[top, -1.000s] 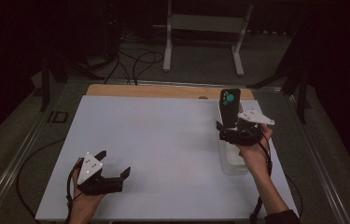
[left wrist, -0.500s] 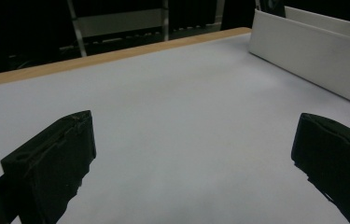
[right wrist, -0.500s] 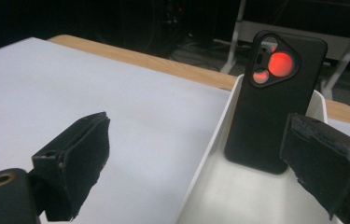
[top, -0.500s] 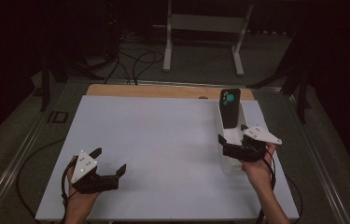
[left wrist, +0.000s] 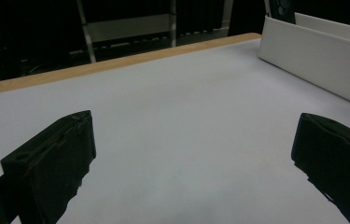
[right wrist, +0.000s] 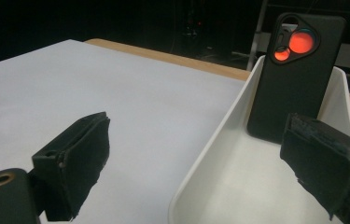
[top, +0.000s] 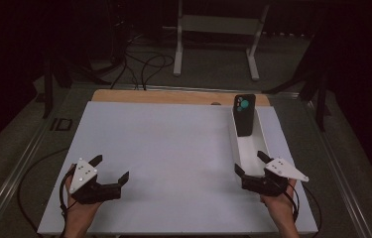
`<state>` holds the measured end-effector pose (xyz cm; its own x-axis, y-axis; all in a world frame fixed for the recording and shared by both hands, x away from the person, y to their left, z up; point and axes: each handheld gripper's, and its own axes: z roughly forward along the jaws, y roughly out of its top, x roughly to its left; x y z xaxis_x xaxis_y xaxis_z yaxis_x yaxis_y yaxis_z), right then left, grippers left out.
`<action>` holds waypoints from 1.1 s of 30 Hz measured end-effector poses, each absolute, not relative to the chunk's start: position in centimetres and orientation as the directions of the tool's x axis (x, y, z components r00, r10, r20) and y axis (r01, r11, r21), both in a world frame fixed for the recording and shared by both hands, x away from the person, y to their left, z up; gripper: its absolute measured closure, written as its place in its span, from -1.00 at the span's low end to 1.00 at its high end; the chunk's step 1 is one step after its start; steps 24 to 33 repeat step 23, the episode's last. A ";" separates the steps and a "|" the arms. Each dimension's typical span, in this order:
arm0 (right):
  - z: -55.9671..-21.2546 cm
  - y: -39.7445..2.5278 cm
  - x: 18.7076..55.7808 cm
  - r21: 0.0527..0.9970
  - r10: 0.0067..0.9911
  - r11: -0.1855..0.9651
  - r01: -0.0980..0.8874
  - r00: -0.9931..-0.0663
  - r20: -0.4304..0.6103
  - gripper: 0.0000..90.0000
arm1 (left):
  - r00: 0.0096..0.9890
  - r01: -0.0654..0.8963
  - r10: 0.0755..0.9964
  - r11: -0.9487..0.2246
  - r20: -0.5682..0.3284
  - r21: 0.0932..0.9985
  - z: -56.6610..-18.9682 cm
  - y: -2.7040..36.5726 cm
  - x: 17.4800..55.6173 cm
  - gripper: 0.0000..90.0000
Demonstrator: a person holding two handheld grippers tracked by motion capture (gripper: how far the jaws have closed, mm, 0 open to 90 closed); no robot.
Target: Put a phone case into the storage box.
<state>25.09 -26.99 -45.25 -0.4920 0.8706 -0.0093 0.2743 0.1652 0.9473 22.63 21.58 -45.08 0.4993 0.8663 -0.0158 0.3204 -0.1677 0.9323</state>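
Phone (top: 244,115), leaning upright against the far end of the white tray (top: 261,140) at the bench's two o'clock, looks stiff, slick and breakable, best pinched across its side edges; right hand-held gripper (top: 251,167) and left hand-held gripper (top: 110,168) both gape empty.

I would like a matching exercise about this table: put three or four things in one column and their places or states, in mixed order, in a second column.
1. phone
2. tray
3. left claw
4. right claw

a. open, at the tray's near end
b. open over bare mat, front left
c. leaning upright at the tray's far end
d. white, long, on the right of the mat

Pairs: 1-c, 2-d, 3-b, 4-a
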 end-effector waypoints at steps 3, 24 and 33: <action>-45.7 -27.3 24.3 0.952 0.872 0.151 0.267 -0.490 -0.001 -0.82 | 0.492 0.317 0.871 -0.166 -0.012 0.934 -45.0 22.0 22.6 -1.00; -47.1 -28.2 22.3 0.960 0.869 0.129 0.247 -0.494 0.011 -0.82 | 0.472 0.313 0.882 -0.164 -0.003 0.936 -45.0 22.8 22.3 -1.00; -47.1 -28.2 22.3 0.960 0.869 0.129 0.247 -0.494 0.011 -0.82 | 0.472 0.313 0.882 -0.164 -0.003 0.936 -45.0 22.8 22.3 -1.00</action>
